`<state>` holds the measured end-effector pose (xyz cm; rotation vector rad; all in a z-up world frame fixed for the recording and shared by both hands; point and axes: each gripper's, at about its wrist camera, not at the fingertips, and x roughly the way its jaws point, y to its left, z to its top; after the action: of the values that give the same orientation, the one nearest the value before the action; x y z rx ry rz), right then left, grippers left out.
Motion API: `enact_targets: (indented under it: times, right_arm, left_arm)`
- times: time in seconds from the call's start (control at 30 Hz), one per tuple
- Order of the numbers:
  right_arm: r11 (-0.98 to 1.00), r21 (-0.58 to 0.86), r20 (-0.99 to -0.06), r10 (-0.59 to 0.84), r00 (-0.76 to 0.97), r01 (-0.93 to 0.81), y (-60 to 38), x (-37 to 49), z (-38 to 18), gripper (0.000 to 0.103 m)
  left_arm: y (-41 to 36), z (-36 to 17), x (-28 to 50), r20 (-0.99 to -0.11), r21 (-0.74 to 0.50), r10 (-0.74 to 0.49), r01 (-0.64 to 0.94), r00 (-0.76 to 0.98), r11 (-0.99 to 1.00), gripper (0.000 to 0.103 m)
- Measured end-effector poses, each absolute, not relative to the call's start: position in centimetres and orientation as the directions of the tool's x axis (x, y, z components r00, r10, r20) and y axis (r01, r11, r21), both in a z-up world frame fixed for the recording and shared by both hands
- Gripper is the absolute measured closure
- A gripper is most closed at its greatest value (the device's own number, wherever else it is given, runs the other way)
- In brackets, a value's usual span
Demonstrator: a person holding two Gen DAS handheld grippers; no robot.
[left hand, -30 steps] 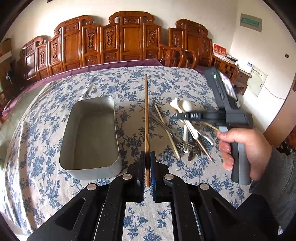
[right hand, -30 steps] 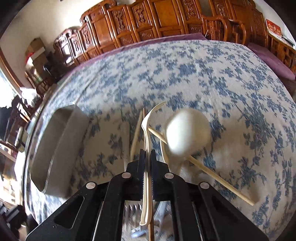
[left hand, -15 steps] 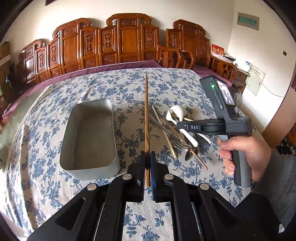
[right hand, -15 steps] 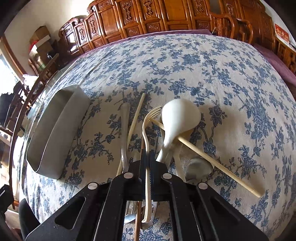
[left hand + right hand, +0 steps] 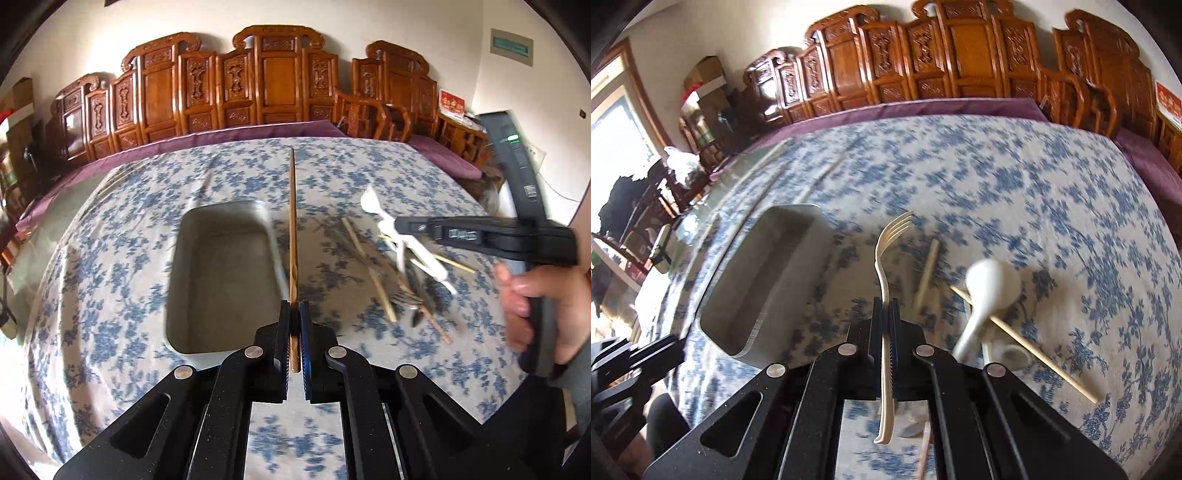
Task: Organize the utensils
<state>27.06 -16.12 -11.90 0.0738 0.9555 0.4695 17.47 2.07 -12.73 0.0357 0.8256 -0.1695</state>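
So both grippers are pinched tight on something right now. The left gripper (image 5: 294, 314) has its jaws nearly closed on the lower end of a long dark brown wooden chopstick (image 5: 292, 229), which sticks straight out ahead of it, up off the surface, running just along the right rim of the rectangular grey metal tray (image 5: 221, 273). The right gripper (image 5: 886, 314) is clamped the same way on a cream-coloured plastic fork (image 5: 886, 280), gripped partway down the handle with the tines pointing forward and curling up, and the handle's tail hanging out behind the pads. In the left wrist view you can see the person's right hand (image 5: 535, 306) wrapped around the black grip, fingers curled round the front, holding that gripper out level and pointing leftward, raised above the pile of leftover utensils (image 5: 406, 280); a grey sleeve shows at the wrist. That pile sits on the blue-and-white floral tablecloth surface (image 5: 1034, 192) to the right of the tray, well apart from it. From the right wrist view it includes a white ceramic soup spoon (image 5: 986, 291) lying across a pale bamboo chopstick (image 5: 1049, 365), plus another pale chopstick (image 5: 927, 273) nearer the fork. The tray looks bare inside from both views. Lots of motion blur, so the smaller metal pieces in the pile are hard to make out.
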Motion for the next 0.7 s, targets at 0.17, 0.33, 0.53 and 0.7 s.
enact_targets:
  times: [0.17, 0.33, 0.53, 0.7]
  right_arm:
    - [0.874, 0.27, -0.754, 0.453, 0.476, -0.404, -13.3, 26.2, -10.7, 0.099]
    - [0.856, 0.272, -0.749, 0.475, 0.462, -0.439, -10.8, 25.6, -10.3, 0.099]
    - [0.847, 0.283, -0.75, 0.488, 0.447, -0.45, -9.0, 25.4, -10.5, 0.099]
    - [0.843, 0.283, -0.757, 0.489, 0.433, -0.458, -7.8, 25.3, -11.0, 0.099]
  left_arm:
    - [4.6, -13.4, 18.7, -0.758, -0.022, -0.105, 0.136, 0.644, 0.99, 0.099]
    - [6.3, -14.3, 20.0, -0.787, -0.025, -0.095, 0.123, 0.609, 0.992, 0.099]
    - [7.2, -15.8, 21.8, -0.82, -0.034, -0.098, 0.123, 0.563, 0.992, 0.099]
    - [7.2, -16.5, 23.1, -0.838, -0.032, -0.092, 0.12, 0.537, 0.992, 0.099]
